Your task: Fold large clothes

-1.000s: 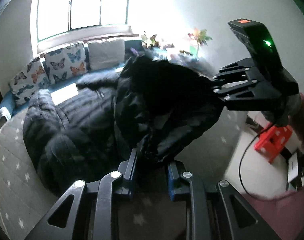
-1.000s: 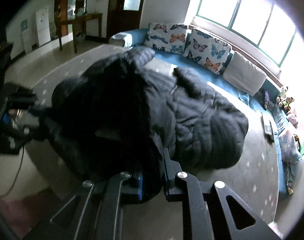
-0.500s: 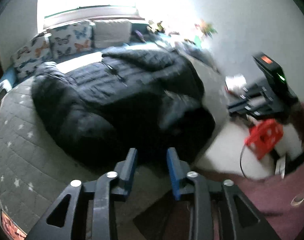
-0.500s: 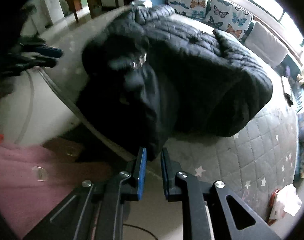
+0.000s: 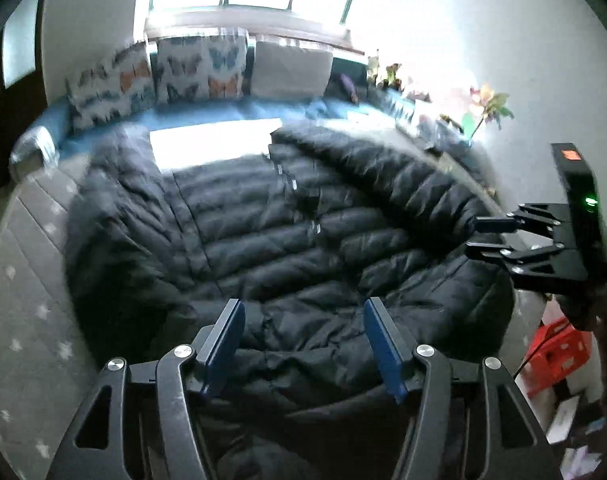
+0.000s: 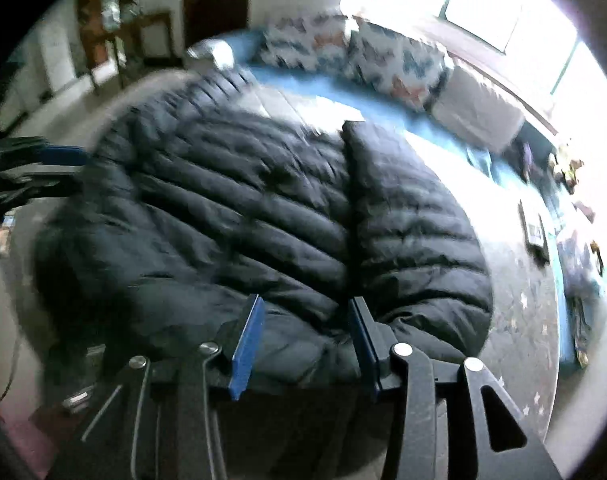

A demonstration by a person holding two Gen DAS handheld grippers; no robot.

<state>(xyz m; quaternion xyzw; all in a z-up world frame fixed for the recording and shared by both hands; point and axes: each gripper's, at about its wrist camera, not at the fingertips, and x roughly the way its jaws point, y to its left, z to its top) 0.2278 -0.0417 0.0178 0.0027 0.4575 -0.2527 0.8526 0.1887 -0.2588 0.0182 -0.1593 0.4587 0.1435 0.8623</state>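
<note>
A large black quilted puffer jacket (image 5: pixel 287 240) lies spread on a grey star-patterned bed cover (image 5: pixel 27 300); it also shows in the right wrist view (image 6: pixel 263 216). My left gripper (image 5: pixel 303 308) is open and empty, just above the jacket's near hem. My right gripper (image 6: pixel 305 304) is open and empty over the near hem too. The right gripper appears at the right of the left wrist view (image 5: pixel 475 236), and the left gripper at the left edge of the right wrist view (image 6: pixel 67 162).
Butterfly-print cushions (image 5: pixel 199 72) and a white cushion (image 5: pixel 291 68) line the window side. A red stool (image 5: pixel 555 352) stands on the floor at right. Flowers (image 5: pixel 487 108) and small items sit along the wall. Wooden furniture (image 6: pixel 139 36) stands beyond the bed.
Both grippers were shut on the jacket's hem and held it lifted. They have lowered it onto the bed, let go and opened. The jacket now lies flat.
</note>
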